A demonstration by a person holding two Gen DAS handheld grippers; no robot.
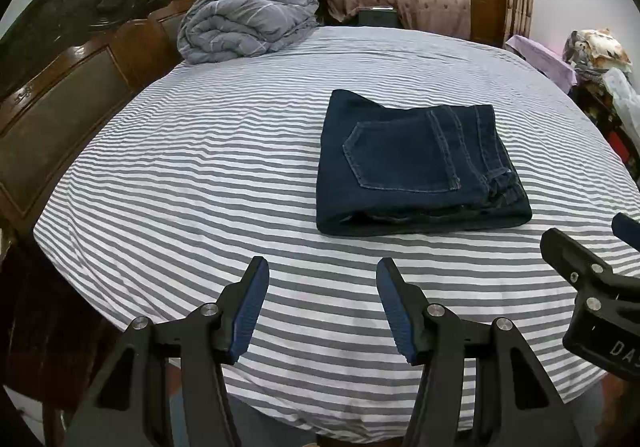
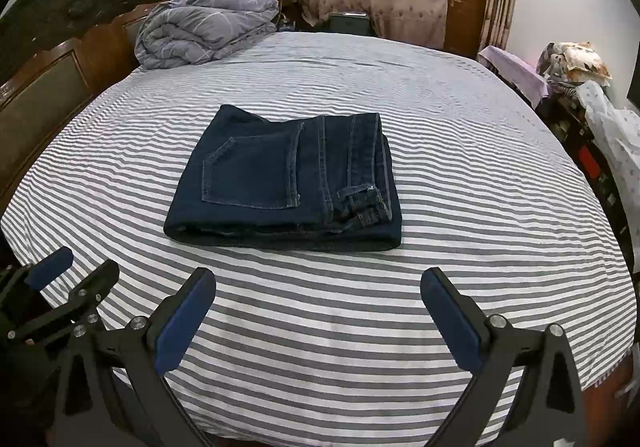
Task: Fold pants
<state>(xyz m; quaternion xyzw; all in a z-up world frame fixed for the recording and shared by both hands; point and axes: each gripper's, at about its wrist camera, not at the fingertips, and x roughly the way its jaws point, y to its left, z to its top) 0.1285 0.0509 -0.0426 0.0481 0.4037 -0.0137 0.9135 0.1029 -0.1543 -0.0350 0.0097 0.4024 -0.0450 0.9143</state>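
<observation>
The left gripper (image 1: 322,271) hung over the near edge of the bed with its two blue pads wide apart and nothing between them. The right gripper (image 2: 318,283) was just beside it, spread even wider and empty too. Both sat low and back from the pants (image 2: 286,175), not touching them, and I think that was because the folding was done and there was nothing left to grab. Both pointed at the pants, maybe so the person could check the job. The pants lay near the middle of the striped sheet (image 1: 180,175), a bit past the claws. They were dark blue jeans, folded into a thick, almost square bundle. A back pocket (image 2: 252,171) with light stitching faced up on top. Along the near edge I could see the layers stacked on each other, with the bottom layer sticking out a little. At the near right corner a belt loop (image 2: 356,195) and some of the waistband bunched up, so that corner was not as flat as the others. The bundle looked heavy and stiff enough to hold its shape. Far behind, a rolled grey quilt (image 1: 248,23) rested against the dark wooden headboard (image 1: 80,59).
</observation>
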